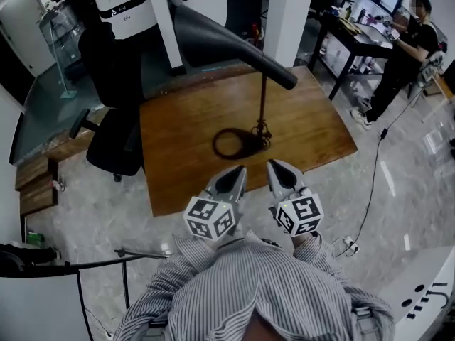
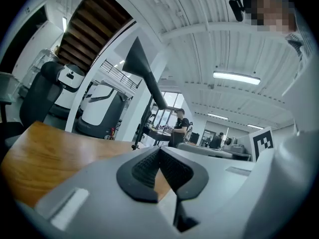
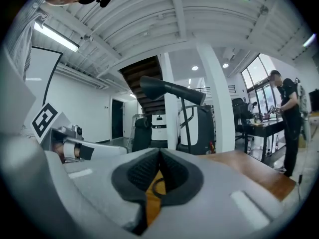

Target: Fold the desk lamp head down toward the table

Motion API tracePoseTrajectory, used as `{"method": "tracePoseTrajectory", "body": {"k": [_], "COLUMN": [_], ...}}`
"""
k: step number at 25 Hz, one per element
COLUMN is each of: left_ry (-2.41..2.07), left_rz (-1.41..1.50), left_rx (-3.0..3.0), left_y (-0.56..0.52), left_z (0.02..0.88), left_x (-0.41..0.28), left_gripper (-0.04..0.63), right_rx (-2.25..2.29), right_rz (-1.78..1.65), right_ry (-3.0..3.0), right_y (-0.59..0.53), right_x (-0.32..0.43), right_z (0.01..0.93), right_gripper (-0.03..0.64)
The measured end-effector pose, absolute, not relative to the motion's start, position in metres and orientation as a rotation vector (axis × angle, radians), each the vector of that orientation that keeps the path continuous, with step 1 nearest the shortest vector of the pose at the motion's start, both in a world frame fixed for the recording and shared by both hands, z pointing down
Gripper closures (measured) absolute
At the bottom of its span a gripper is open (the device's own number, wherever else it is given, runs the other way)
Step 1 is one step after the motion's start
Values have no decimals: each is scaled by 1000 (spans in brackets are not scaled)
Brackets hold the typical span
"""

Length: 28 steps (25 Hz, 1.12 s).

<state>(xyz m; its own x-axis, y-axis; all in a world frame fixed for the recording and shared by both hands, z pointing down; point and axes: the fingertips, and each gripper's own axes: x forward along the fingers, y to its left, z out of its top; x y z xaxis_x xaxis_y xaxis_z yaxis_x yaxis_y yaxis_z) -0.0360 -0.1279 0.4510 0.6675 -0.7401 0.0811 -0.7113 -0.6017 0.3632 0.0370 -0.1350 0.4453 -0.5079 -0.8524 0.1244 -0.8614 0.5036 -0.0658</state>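
Note:
A black desk lamp stands on the wooden table. Its ring base lies near the table's middle, a thin stem rises from it, and the long dark head stretches high, up and to the left. Both grippers hover side by side at the table's near edge, short of the lamp. My left gripper is shut with nothing in it. My right gripper is shut too, empty. The lamp head shows ahead in the left gripper view and the lamp head ahead in the right gripper view.
A black office chair stands at the table's left edge. White robot machines and a white pillar stand behind the table. A person stands at a dark desk far right. A cable trails across the floor.

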Motion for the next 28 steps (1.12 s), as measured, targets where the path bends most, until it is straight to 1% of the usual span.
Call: {"method": "tracePoseTrajectory", "body": {"k": [9, 10, 15, 20, 23, 28], "left_ry": [-1156, -1169, -1205, -1234, -1264, -1293], "left_rz": [-155, -160, -184, -198, -188, -211], "left_rx": [2514, 2514, 2542, 2572, 2586, 2560], "left_y": [-182, -187, -213, -234, -247, -264], "left_z": [441, 439, 423, 407, 402, 398], "left_x": [-49, -52, -60, -63, -67, -72], "left_gripper": [595, 595, 595, 595, 595, 595], "right_rx": [1551, 1556, 1576, 1549, 1534, 1509], "right_rz": [120, 104, 71, 62, 32, -5], "right_ry": [-2640, -2646, -2657, -2633, -2625, -2636], "right_y": [-195, -201, -232, -261, -284, -309], "right_x": [35, 35, 37, 40, 41, 38], "right_z": [435, 432, 425, 428, 426, 420], "right_gripper": [615, 603, 595, 545, 528, 526]}}
